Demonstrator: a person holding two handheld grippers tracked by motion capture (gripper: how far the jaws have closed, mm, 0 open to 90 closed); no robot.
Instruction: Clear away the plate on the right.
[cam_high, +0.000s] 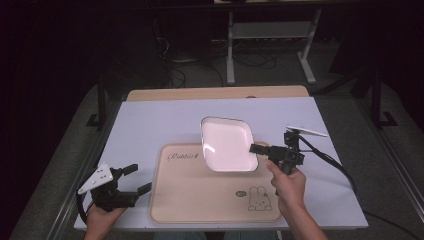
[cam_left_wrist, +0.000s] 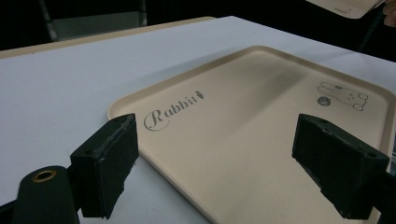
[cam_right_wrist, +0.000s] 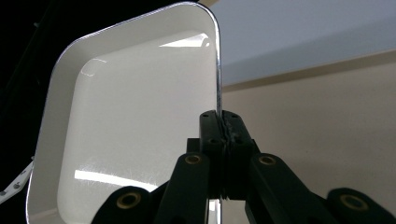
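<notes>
A: Where is the white plate (cam_high: 228, 144) right now?

B: The right gripper (cam_high: 261, 149) is clamping its rim between tightly closed jaws, holding it above the far part of the beige tray (cam_high: 200, 200). In the right gripper view the plate is standing edge-on to the jaws, so it is hanging tilted rather than lying flat.

A: So how far along is the job looking?

B: I'd judge about halfway: the plate is lifted and carried, but it is not yet resting on the tray.

A: And the left gripper (cam_high: 134, 179)?

B: It is hovering by the tray's near left corner, jaws spread, gripping nothing.

A: What are the things like?

B: The plate is glossy, a rounded square with a shallow raised rim. The tray is matte, rounded-rectangular, printed with "Rabbit" lettering and a small rabbit drawing, lying on a pale mat (cam_high: 150, 120).
</notes>
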